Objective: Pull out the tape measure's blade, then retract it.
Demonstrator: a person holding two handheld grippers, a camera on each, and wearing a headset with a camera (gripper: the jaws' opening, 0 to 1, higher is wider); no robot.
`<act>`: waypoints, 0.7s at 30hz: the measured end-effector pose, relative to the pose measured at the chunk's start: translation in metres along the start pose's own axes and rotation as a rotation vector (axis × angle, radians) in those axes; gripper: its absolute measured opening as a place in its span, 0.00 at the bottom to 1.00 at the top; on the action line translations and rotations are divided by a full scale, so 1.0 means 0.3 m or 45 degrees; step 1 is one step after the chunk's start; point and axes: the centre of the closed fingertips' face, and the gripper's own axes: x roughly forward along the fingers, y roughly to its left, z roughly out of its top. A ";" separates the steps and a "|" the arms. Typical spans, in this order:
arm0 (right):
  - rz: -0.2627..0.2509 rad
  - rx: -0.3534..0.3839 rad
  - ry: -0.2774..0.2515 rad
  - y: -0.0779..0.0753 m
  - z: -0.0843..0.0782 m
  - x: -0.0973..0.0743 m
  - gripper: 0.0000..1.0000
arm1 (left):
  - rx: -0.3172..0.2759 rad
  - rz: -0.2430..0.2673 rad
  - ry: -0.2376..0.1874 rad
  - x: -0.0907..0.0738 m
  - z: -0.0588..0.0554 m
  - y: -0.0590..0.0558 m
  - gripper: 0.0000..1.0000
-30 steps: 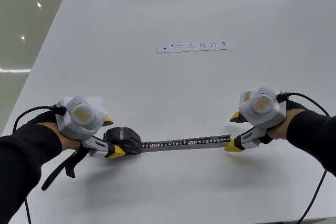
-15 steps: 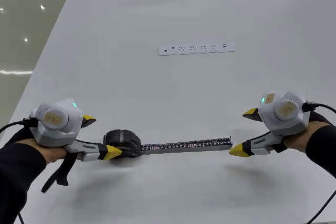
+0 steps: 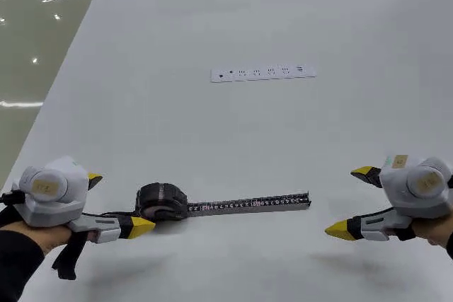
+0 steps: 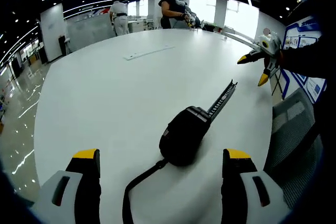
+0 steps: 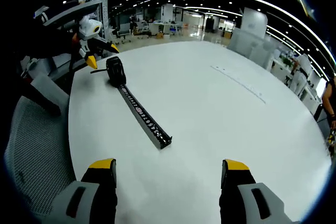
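Head view: the left claw (image 3: 117,201) and the right claw (image 3: 348,201) are each cut off by a side of the picture, and the hands behind them are mostly out of frame. Both stand wide and hold nothing. The marks on the blade (image 3: 248,204) are too small to read. The tape measure (image 3: 161,201) lies close to the near edge of the tabletop (image 3: 233,132), toward its left corner. It is just beside the left claw's lower tip, not touching. The blade lies drawn out flat toward the right, and its end is well short of the right claw. A black strap (image 3: 67,263) trails under the left claw toward the near edge. A white power strip (image 3: 262,73) lies mid-tabletop, well apart. Glossy floor (image 3: 28,47) shows past the left edge.

Left gripper view: the strap runs down between the jaws and leaves the picture at the bottom. The jaws are spread wide, and the tape measure lies ahead of them, untouched. Its blade points toward the right claw. Two people (image 4: 176,3) stand beyond the far edge, and a mesh chair (image 4: 294,140) sits at the right.

Right gripper view: the arm behind the left claw is dark and hard to make out. The jaws gape with nothing between them. The blade's hooked end lies ahead, apart from them. The blade runs off to the small case beside the left claw. Light strips cross the hall's ceiling.
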 end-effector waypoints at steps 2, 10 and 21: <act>-0.009 0.013 0.004 -0.015 -0.023 -0.006 0.83 | -0.017 0.016 -0.011 -0.006 -0.004 0.006 0.99; -0.092 0.085 -0.007 -0.037 -0.066 -0.076 0.94 | -0.031 0.053 -0.058 -0.041 -0.025 0.020 0.99; -0.123 0.069 0.011 -0.027 -0.133 -0.116 0.99 | 0.033 0.061 -0.107 -0.082 -0.058 0.025 0.99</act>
